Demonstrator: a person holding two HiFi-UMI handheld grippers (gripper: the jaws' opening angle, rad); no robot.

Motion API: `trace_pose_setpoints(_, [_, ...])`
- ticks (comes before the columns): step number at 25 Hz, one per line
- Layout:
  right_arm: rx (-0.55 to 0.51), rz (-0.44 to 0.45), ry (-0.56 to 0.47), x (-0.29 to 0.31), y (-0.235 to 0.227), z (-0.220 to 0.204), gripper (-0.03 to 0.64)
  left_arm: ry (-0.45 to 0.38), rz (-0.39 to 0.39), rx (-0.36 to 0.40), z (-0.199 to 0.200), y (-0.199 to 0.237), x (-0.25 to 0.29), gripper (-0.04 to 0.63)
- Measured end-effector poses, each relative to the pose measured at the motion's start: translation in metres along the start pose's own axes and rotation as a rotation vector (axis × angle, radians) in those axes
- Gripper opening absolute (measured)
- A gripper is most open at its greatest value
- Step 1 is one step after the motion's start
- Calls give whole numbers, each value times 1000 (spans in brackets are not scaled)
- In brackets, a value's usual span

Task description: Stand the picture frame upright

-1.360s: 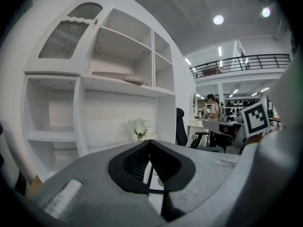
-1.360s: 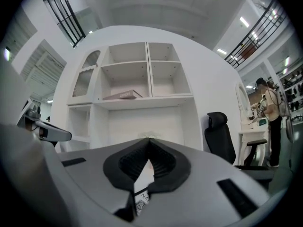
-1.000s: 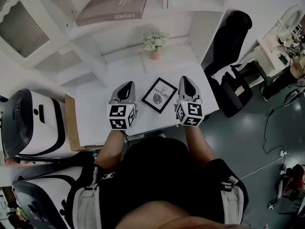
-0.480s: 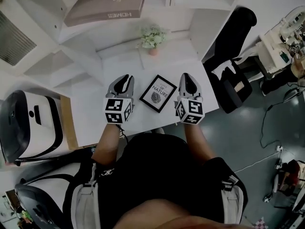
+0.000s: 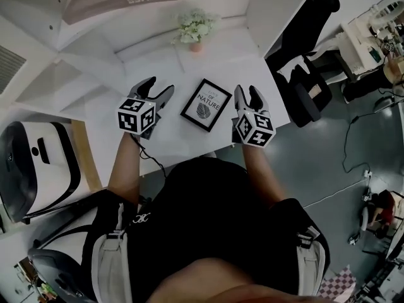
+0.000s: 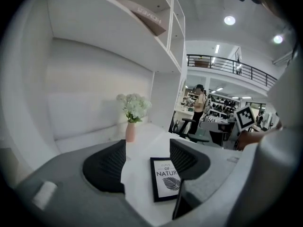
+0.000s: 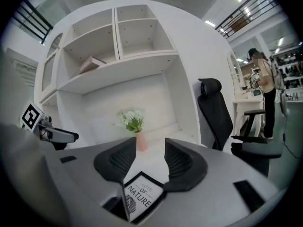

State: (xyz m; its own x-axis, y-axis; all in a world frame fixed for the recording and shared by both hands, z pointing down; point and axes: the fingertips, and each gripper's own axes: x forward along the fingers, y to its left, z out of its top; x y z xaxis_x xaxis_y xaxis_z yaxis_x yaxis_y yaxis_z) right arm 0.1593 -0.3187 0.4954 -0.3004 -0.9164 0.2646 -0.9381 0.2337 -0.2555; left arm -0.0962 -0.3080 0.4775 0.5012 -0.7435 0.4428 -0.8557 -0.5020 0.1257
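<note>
Both empty, just opened: my left claw (image 5: 156,88), right claw (image 5: 247,95). Flat black-rimmed picture frame (image 5: 206,104) at 12 o'clock could skid if nudged.

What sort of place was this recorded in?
Likely an office or showroom with a staged home corner: a white desk under built-in shelves, a black office chair beside it, and a railed mezzanine beyond.

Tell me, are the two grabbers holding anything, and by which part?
Nothing is held. The left gripper and right gripper have just opened their jaws, nothing between them; the picture frame lies flat on the desk, untouched.
</note>
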Motion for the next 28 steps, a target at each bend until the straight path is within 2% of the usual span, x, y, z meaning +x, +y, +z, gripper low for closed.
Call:
trace_pose_setpoints(12, [39,-32,220,24,1,-81,176,213,-173,-123,-62,25,48,284])
trace_pose_setpoints(18, [34,-50,352,34,-1,-135,175,277,-246,-224,-92,37,73,284])
trace_pose_setpoints(24, [79,-57,445,41,-1,-173,175,342,-317,-254,-116,39,92,284])
trace_pose_setpoints(28, [121,-81,501,47,-9,-195,173,353,-337,-280,-125,38,105,284])
